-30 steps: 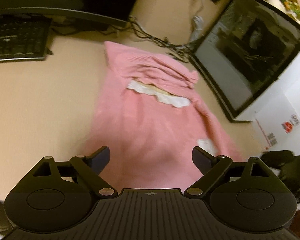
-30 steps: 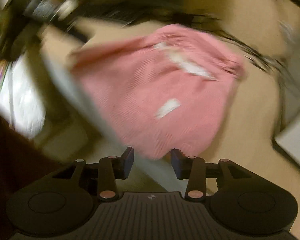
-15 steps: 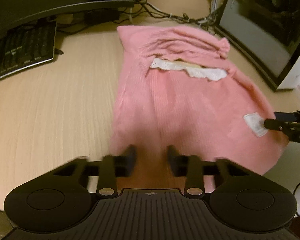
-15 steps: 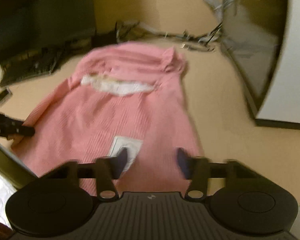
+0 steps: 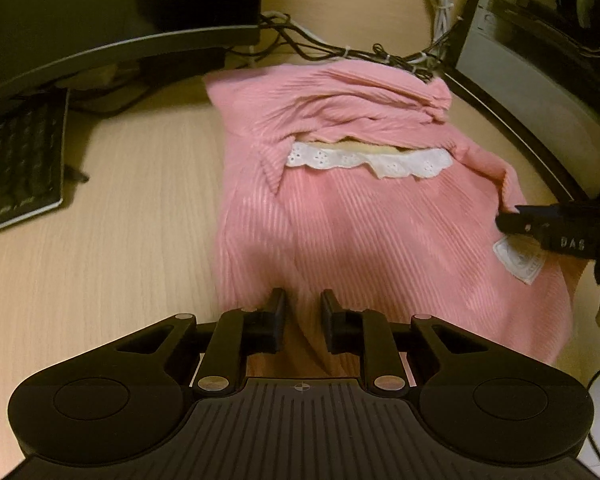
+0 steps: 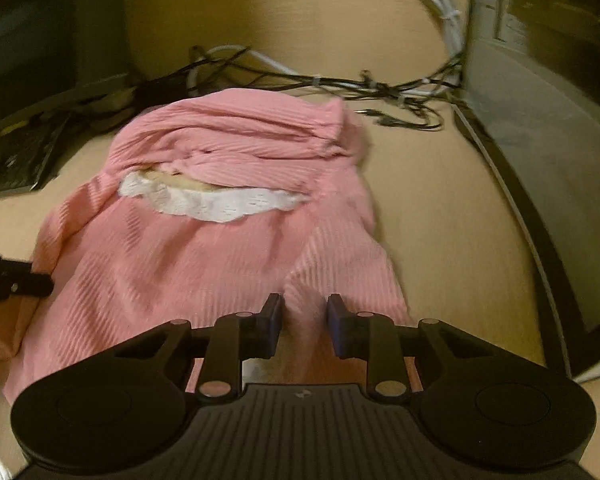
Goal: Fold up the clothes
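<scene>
left wrist: fingers pinch garment.

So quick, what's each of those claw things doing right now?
Left gripper: jaws closed on the near edge of the pink garment.
Right gripper: jaws closed on the same garment's near edge.

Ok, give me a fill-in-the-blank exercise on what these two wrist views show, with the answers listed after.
1. The garment gripped by both grippers is ____ in colour.
2. The lace trim at its neckline is ____.
3. The left gripper and right gripper are each shut on the garment's ____ edge, the one closest to the cameras.
4. To the left of the garment on the desk lies a black ____.

Missing words: pink; white; near; keyboard
</scene>
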`<state>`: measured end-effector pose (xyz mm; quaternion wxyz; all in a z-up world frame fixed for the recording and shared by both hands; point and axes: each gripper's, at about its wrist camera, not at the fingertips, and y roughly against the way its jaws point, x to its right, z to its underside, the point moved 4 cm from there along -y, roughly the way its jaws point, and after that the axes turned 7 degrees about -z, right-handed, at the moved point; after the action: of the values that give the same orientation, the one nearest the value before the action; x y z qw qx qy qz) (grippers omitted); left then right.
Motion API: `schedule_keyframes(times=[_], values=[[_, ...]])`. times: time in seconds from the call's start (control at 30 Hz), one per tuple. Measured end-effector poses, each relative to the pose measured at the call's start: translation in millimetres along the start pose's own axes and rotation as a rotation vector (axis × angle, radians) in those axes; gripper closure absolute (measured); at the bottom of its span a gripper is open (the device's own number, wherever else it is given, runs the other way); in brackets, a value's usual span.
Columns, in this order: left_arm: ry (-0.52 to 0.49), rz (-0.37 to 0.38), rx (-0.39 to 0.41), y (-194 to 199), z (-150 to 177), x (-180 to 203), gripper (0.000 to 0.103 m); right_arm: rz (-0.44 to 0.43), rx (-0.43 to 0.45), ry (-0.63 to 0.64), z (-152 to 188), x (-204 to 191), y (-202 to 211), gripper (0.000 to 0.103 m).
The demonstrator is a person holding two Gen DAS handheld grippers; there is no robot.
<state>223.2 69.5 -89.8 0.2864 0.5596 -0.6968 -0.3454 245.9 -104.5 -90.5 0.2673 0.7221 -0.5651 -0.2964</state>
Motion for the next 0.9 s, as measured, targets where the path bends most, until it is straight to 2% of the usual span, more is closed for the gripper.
schedule_keyframes(times=[0.07, 0.17, 0.27, 0.33, 0.43, 0.5, 0.53, 0.63, 0.73, 0.8, 0.9], values=[[-0.023, 0.010, -0.012, 5, 4, 1, 0.077, 0.013, 0.001, 0.020, 10, 3, 11, 0.077], [-0.108, 0.017, -0.034, 24, 27, 13, 0.064, 0.043, -0.005, 0.061, 33, 16, 34, 0.067], [-0.220, 0.036, -0.078, 51, 60, 30, 0.051, 0.102, -0.017, 0.125, 66, 33, 69, 0.051], [-0.265, 0.071, -0.115, 69, 78, 40, 0.048, 0.133, -0.038, 0.124, 87, 45, 92, 0.046], [-0.244, 0.184, -0.130, 93, 85, 44, 0.044, 0.136, -0.041, -0.073, 109, 76, 121, 0.044], [-0.195, 0.264, -0.084, 104, 75, 50, 0.031, 0.134, 0.002, -0.222, 114, 94, 131, 0.043], [-0.173, 0.303, -0.057, 107, 68, 55, 0.030, 0.131, 0.015, -0.231, 112, 92, 128, 0.043], [-0.129, 0.404, 0.001, 96, 46, 73, 0.029, 0.122, 0.053, -0.258, 106, 88, 117, 0.042], [-0.090, 0.468, -0.005, 70, 36, 91, 0.031, 0.113, 0.090, -0.285, 101, 84, 106, 0.043], [-0.064, 0.472, -0.031, 53, 33, 97, 0.039, 0.106, 0.116, -0.303, 97, 81, 98, 0.043], [0.011, 0.437, -0.080, 29, 27, 96, 0.044, 0.097, 0.153, -0.330, 91, 77, 87, 0.043]])
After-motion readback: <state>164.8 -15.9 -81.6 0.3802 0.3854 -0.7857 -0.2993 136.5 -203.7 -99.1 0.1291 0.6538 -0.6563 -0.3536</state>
